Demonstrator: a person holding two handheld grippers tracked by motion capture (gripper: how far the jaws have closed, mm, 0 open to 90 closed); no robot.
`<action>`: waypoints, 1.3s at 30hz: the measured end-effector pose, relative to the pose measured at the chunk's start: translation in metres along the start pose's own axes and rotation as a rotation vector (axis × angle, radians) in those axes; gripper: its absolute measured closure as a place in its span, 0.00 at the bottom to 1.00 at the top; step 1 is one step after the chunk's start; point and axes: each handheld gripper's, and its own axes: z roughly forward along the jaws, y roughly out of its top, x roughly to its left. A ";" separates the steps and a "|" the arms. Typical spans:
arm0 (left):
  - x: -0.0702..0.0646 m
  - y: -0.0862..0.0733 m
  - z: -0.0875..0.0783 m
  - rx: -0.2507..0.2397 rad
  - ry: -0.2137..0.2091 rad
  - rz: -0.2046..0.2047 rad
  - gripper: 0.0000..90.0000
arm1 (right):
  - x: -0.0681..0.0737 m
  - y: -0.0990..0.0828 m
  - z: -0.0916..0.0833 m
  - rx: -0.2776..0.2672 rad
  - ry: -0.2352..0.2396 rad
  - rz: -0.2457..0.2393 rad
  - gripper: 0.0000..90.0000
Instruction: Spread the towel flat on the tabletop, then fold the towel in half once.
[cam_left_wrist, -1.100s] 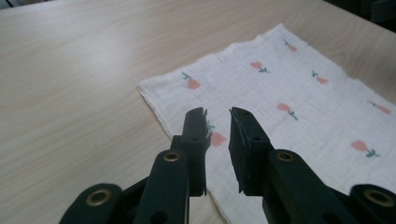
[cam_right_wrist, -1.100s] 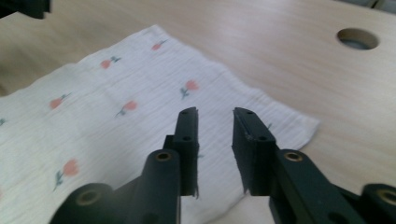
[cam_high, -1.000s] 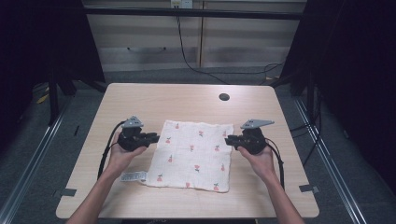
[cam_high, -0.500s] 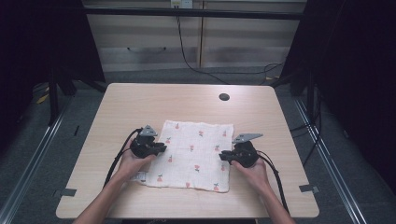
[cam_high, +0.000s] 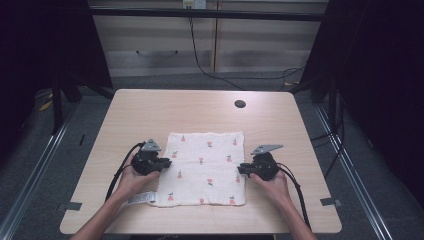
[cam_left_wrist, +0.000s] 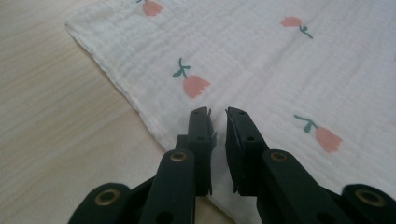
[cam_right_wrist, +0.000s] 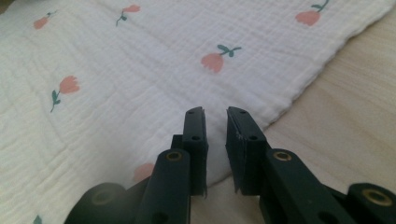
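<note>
The left gripper (cam_high: 161, 165) has come down from beside the muslin cloth (cam_high: 205, 167) onto its left edge, its jaws just closing to a narrow gap, with a sliver of hem between the tips; I can't tell whether they pinch it. The cloth lies flat at the middle of the table (cam_high: 150, 110), white with pink tulips, a label (cam_high: 142, 198) poking out at its near left corner. The right gripper (cam_high: 243, 169) has likewise sunk to the right edge, jaws slightly apart, empty. Both look set to lift and fold. Nothing blocks them; the cable hole (cam_high: 240, 104) sits well away.
</note>
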 end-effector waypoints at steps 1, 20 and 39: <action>-0.001 -0.002 -0.002 -0.001 -0.005 0.000 0.89 | 0.000 0.000 0.000 -0.003 0.001 -0.009 0.86; -0.012 -0.017 -0.013 -0.024 -0.037 0.006 0.86 | 0.016 -0.012 -0.008 0.006 0.032 -0.036 0.85; -0.024 -0.018 -0.016 0.004 -0.069 0.041 0.80 | 0.031 -0.021 -0.017 0.013 0.066 -0.062 0.78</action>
